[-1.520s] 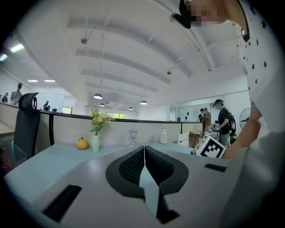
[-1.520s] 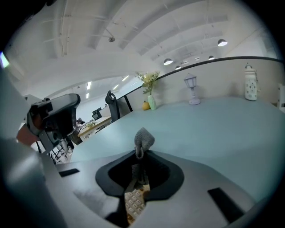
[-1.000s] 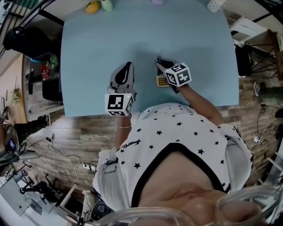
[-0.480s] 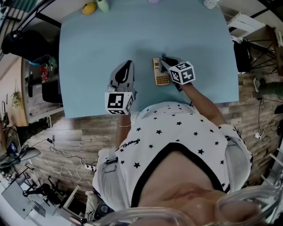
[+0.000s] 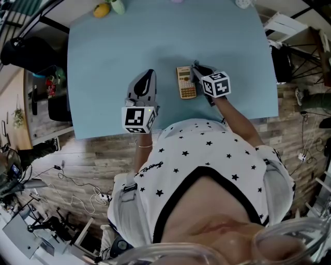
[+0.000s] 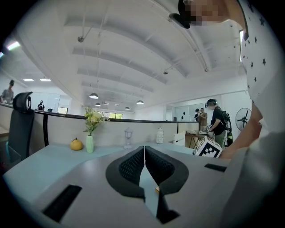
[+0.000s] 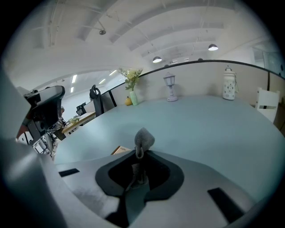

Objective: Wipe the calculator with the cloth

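Calculator (image 5: 186, 83) on table (image 5: 103, 52) (beside right tongs (image 5: 196, 67))

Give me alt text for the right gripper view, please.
The right gripper is shut on a grey cloth, a tuft poking past its tips. A corner of the calculator shows just left, on a pale blue table.

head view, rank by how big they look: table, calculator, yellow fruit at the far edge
1. table
2. calculator
3. yellow fruit, though it sits farther from the camera, so its real size against the calculator is unsure
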